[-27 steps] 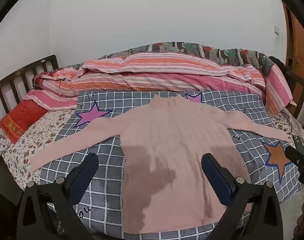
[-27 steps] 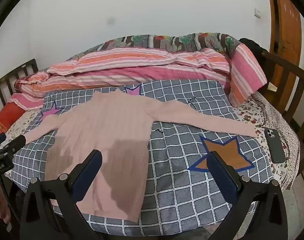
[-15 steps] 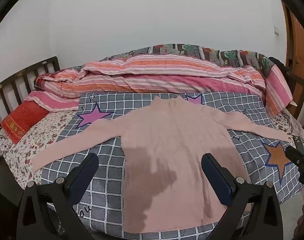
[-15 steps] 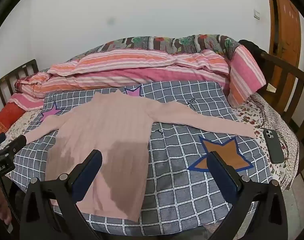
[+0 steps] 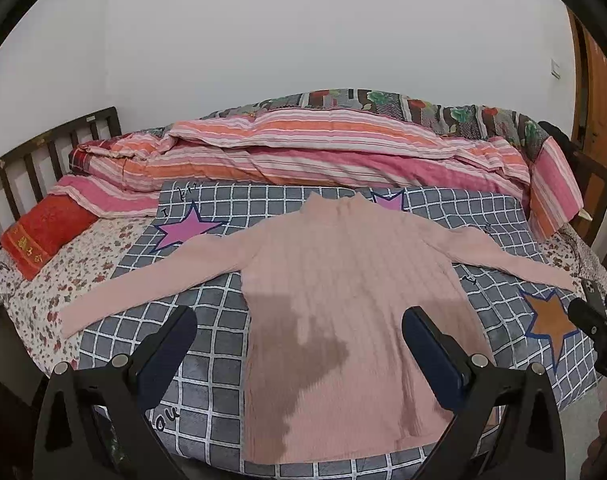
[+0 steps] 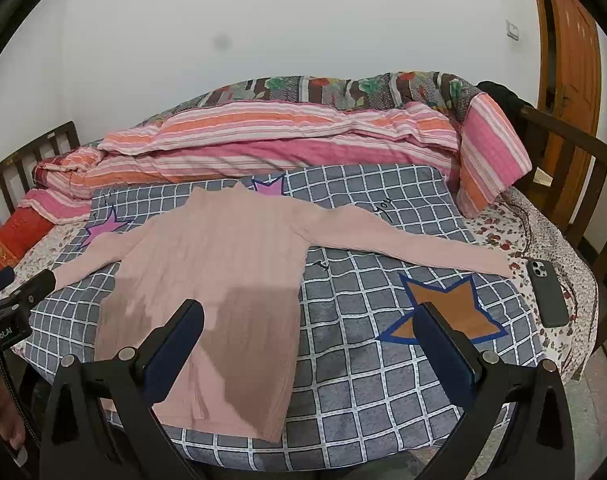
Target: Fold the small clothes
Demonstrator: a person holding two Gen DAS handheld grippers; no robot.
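A pink ribbed long-sleeved sweater (image 5: 343,288) (image 6: 223,272) lies flat on a grey checked blanket (image 5: 207,360) (image 6: 363,360), collar away from me and both sleeves spread out sideways. A darker shadow falls across its lower body. My left gripper (image 5: 299,328) hovers open above the sweater's hem, nothing between its fingers. My right gripper (image 6: 309,322) hangs open over the hem's right corner and the bare blanket, also holding nothing. Each gripper shows at the edge of the other's view.
A rolled pink and orange striped quilt (image 5: 323,152) lies along the back of the bed. A red pillow (image 5: 43,236) sits at the left. A dark phone (image 6: 547,292) rests near the right sleeve's end. Wooden bed rails (image 6: 563,160) stand at both sides; a wooden door (image 6: 571,60) is at the right.
Both views have shifted slightly, with the bed sitting a little lower and nearer in frame. The sweater has not moved and both grippers stay wide apart.
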